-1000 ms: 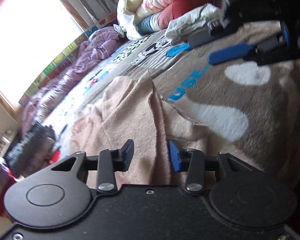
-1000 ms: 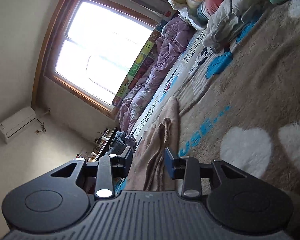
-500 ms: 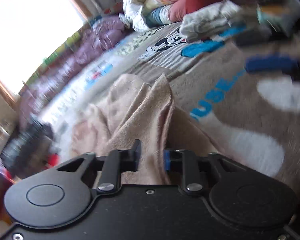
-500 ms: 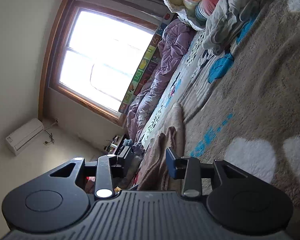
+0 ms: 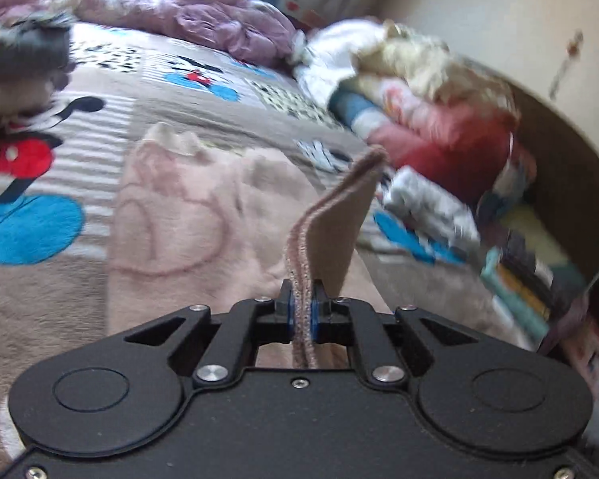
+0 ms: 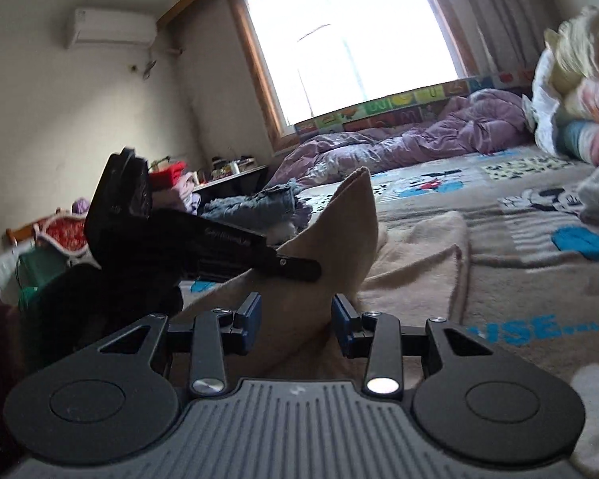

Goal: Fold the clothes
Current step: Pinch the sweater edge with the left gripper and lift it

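A cartoon mouse blanket [image 5: 100, 92], a purple quilt [image 6: 439, 135], a bright window [image 6: 351, 40], a white air conditioner [image 6: 112, 32], a pile of bedding [image 5: 431, 119]

Left gripper [image 5: 302, 316]: jaws shut tight, blue pads [image 5: 288, 313] pinched on doubled edge of pink garment [image 5: 203, 215], edge raised upright betw. fingers. Right gripper [image 6: 295, 317]: jaws wide apart, blue pads [image 6: 250, 316] either side of lifted cloth, not touching it. In right wrist view, left gripper seen side-on at left, level w/ raised cloth, black body tilted.
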`<action>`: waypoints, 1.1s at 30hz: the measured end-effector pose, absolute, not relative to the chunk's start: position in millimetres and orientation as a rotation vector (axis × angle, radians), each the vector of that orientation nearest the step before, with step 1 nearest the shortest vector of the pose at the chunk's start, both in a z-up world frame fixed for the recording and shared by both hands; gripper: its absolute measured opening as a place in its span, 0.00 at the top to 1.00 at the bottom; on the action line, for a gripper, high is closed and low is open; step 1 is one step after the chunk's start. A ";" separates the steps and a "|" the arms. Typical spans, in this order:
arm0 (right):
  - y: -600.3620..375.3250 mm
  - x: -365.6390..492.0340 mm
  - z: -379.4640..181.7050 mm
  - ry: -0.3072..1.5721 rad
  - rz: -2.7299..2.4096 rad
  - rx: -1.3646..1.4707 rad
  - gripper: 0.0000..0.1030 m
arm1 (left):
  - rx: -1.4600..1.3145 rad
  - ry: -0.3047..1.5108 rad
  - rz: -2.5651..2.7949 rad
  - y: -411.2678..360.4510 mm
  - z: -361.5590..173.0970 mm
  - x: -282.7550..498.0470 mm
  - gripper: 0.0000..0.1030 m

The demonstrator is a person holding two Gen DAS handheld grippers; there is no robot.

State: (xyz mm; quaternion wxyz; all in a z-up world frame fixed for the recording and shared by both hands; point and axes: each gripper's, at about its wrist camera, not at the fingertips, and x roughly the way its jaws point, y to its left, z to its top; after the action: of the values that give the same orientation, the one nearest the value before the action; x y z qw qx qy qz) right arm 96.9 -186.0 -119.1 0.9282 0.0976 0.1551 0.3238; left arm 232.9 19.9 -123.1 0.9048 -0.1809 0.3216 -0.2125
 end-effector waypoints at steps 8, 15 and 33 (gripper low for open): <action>-126.6 88.7 -113.2 0.334 0.705 0.002 0.62 | -0.531 0.665 -0.454 70.8 -134.8 247.7 0.94; -98.6 81.8 -112.7 0.336 0.749 -0.090 0.62 | -0.605 0.727 -0.469 92.2 -150.3 251.6 0.94; -52.8 17.3 -128.1 0.312 0.701 -0.514 0.57 | -0.649 0.684 -0.467 102.3 -151.8 251.6 0.94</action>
State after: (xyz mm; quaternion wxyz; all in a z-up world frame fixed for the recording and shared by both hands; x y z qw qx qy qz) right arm 17.3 -52.8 -128.1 0.8953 -0.2480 0.1505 0.3381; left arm 251.6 102.3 -151.8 0.8648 -0.3095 0.3267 -0.2229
